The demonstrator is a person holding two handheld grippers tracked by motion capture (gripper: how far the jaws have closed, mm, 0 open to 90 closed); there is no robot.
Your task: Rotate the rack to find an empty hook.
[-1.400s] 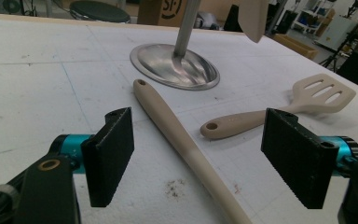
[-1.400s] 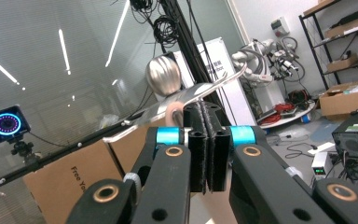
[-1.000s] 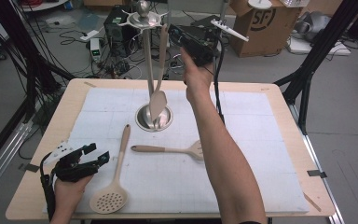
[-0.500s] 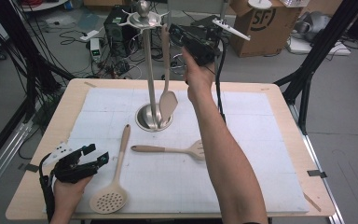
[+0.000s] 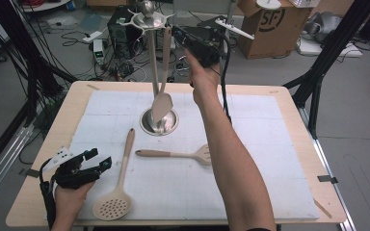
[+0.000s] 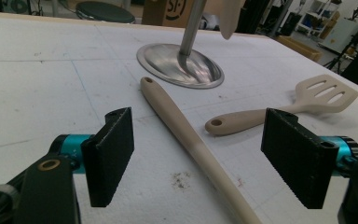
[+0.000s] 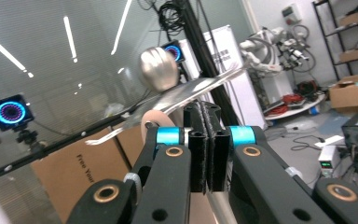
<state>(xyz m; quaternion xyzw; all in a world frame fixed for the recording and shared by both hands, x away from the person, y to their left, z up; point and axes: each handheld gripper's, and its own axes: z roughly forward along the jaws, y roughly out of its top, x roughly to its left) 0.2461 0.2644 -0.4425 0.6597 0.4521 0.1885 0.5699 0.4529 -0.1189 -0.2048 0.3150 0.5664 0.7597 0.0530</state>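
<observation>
Nearest the person, the left gripper [image 5: 84,166] rested at the table's near left corner with its jaws spread wide and empty. Just beyond it on the white foam mat [image 5: 270,192] lay a beige round perforated skimmer spoon [image 5: 118,187], and past that a beige slotted turner [image 5: 176,154]; both were not yet hung. Farther back stood a polished steel utensil stand [image 5: 158,121] with hook arms on top. A beige solid spatula [image 5: 163,77] hung there, blade above the base. At the far end, the right gripper [image 5: 192,41] was raised beside the hooks, jaws pressed together, apparently pinching the spatula's handle end. By my judgement one of three utensils was nearly hung.
</observation>
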